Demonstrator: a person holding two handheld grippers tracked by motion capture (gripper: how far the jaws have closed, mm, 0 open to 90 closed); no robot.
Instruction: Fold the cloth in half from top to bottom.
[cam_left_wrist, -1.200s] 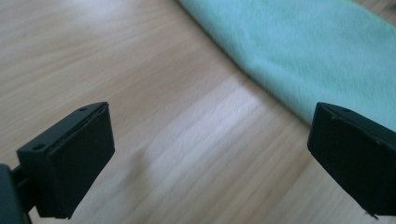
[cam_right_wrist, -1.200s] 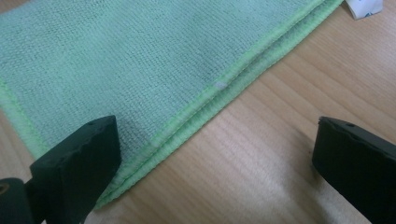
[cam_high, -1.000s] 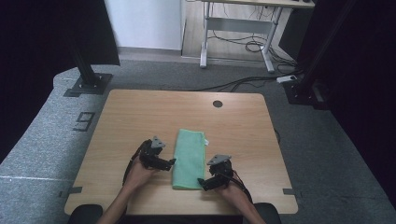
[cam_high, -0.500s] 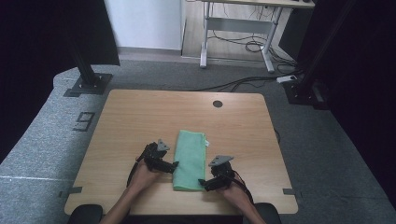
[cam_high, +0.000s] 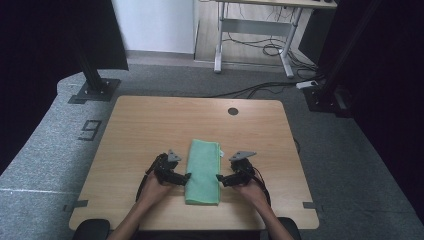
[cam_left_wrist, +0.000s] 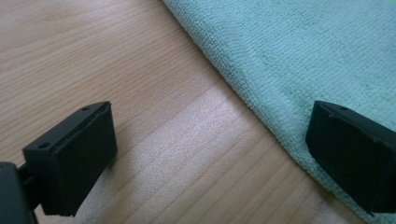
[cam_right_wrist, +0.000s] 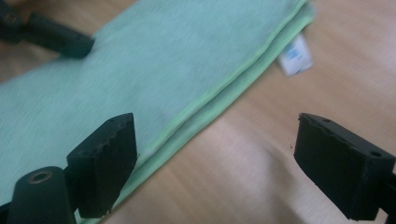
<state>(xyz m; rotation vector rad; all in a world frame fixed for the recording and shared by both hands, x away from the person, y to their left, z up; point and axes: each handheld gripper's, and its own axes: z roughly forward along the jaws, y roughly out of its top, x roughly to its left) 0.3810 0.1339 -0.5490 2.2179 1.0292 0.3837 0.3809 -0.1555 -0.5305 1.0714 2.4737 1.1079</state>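
Folded green cloth (cam_high: 203, 171) near table (cam_high: 150, 125) front edge; left gripper (cam_high: 186, 177) and right gripper (cam_high: 220, 178) flank its long edges, both jaws wide, holding nothing.

high: overhead, facing forward-down | gripper views: close, low | shared: green cloth (cam_high: 203, 171)

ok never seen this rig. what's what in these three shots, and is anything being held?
No robot here: a person holds a handheld two-jaw tool in each hand. The high view looks down on a wooden table from the person's side. On it lies a folded green cloth, with a white tag at one edge. The left tool and right tool flank the cloth. The other two shots come from cameras riding on each tool, looking along its black jaws. Both tools are open, one jaw over the cloth's edge, one over wood. Nothing is held.
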